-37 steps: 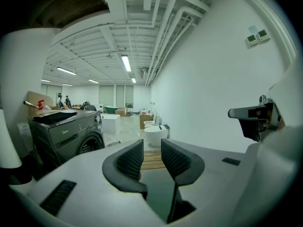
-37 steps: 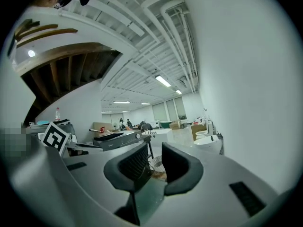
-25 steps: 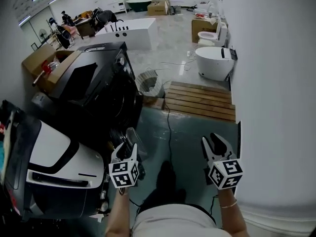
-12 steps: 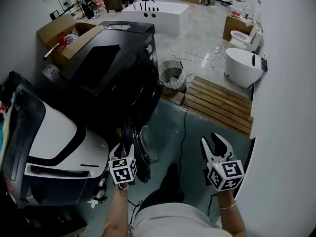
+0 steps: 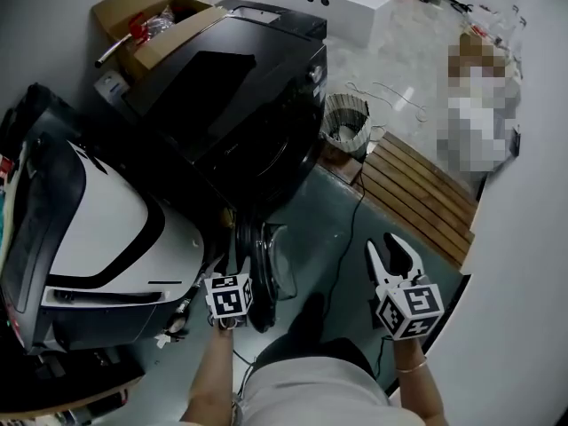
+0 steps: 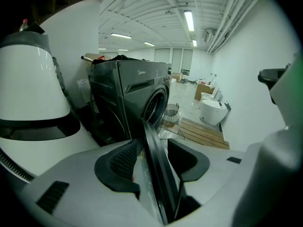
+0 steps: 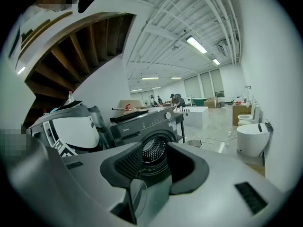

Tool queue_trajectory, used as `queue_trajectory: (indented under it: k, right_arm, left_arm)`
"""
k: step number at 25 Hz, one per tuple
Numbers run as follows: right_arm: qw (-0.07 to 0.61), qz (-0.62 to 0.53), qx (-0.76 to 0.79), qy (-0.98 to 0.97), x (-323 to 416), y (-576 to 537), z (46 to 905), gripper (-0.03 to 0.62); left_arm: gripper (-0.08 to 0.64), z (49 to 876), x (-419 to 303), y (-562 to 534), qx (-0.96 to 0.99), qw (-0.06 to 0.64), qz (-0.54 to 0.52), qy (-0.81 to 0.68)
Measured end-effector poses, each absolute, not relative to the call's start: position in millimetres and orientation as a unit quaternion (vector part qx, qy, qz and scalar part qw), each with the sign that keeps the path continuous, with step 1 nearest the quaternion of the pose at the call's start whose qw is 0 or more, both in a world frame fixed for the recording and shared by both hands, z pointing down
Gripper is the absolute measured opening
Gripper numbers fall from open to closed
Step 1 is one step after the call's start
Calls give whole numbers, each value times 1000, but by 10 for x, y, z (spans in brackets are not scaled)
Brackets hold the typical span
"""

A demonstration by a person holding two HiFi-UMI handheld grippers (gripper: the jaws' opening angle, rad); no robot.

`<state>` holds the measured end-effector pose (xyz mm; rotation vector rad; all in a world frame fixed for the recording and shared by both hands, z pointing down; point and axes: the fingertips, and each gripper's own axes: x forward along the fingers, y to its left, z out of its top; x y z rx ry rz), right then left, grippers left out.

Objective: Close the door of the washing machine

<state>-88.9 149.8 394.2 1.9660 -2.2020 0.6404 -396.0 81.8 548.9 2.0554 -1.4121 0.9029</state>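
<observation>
The left gripper stands with its two jaws apart, having just been opening, and the thin dark edge of the one washing machine door runs up between them with a gap showing on each side. The right gripper also has its two jaws parted, having widened a moment ago, with nothing between them; in the head view it hangs over the bare floor, well apart from the door and close to the white wall. The door stands swung out from the front of the single black front-loading washing machine, its round drum opening uncovered in the right gripper view. Just beside that machine sits one white appliance with black trim. One open cardboard box sits behind the washer by its far corner. On the floor past the washer's front corner stand one wire basket and, next to it, one slatted wooden platform. One white toilet sits beyond the platform in the left gripper view.
</observation>
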Motion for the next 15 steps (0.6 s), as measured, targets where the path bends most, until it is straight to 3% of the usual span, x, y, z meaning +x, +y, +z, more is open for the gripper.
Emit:
queue_trajectory:
  k: [15]
  right_arm:
    - [82,226,575,-782,-1038,568,4058,149]
  left_arm:
    - [229,5854,-3985,782,704,320,346,-532]
